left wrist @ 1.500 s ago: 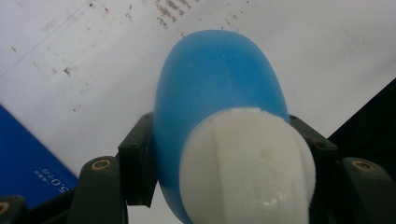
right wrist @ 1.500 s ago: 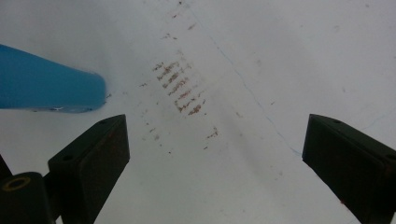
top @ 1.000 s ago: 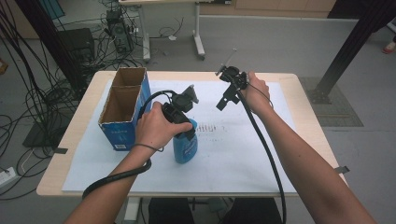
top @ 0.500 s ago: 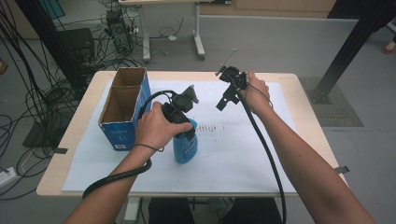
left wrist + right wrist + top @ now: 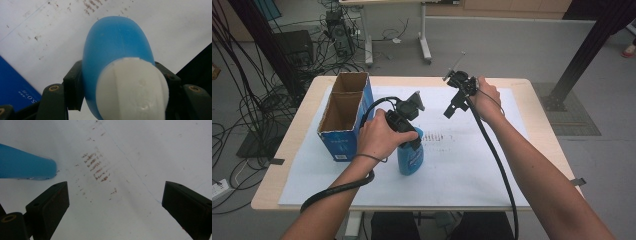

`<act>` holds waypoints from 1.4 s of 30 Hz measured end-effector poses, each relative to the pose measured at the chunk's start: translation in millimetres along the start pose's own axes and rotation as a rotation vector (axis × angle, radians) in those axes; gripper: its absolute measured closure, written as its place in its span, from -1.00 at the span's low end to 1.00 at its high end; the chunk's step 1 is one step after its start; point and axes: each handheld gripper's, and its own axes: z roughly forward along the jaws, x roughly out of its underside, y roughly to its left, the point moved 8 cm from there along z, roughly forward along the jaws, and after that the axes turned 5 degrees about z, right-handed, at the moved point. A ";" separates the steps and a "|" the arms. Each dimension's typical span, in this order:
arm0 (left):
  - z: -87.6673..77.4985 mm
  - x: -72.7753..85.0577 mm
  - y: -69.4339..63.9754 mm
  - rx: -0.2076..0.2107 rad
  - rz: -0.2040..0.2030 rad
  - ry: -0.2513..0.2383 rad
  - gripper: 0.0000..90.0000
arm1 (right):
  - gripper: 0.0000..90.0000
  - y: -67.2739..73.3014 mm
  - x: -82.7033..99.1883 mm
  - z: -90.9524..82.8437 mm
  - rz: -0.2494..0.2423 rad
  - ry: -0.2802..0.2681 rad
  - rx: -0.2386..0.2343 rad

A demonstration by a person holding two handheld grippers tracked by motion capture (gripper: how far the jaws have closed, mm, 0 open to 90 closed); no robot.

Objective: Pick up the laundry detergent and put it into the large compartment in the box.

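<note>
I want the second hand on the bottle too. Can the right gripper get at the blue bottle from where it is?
Probably yes. The right gripper is open, and bare white paper lies between it and the blue bottle. The left gripper already clamps the neck, leaving the body free.

There's an open blue cardboard box [image 5: 343, 117] standing at the left of the surface [image 5: 537, 135], on a big white paper sheet [image 5: 462, 165] with brownish smudges [image 5: 97, 167]. Cables [image 5: 242, 100] cover the floor.

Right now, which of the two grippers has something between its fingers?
The left gripper: its fingers clamp the blue bottle. The right gripper is open over bare paper.
</note>
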 end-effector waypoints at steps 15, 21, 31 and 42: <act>0.1 -0.2 -0.2 0.000 -0.001 0.000 -0.17 | -0.84 0.0 -0.5 0.3 0.003 0.002 0.000; 0.0 0.1 -0.1 -0.001 0.001 -0.001 -0.17 | -0.84 0.2 -0.3 1.2 0.000 0.002 -0.005; 0.2 -0.1 -0.1 -0.001 -0.001 -0.002 -0.17 | -0.86 0.4 -0.5 1.6 -0.001 0.004 -0.003; 0.2 0.0 -1.1 -0.009 0.000 -0.003 -0.17 | -0.87 1.2 -0.8 1.7 0.003 -0.002 -0.009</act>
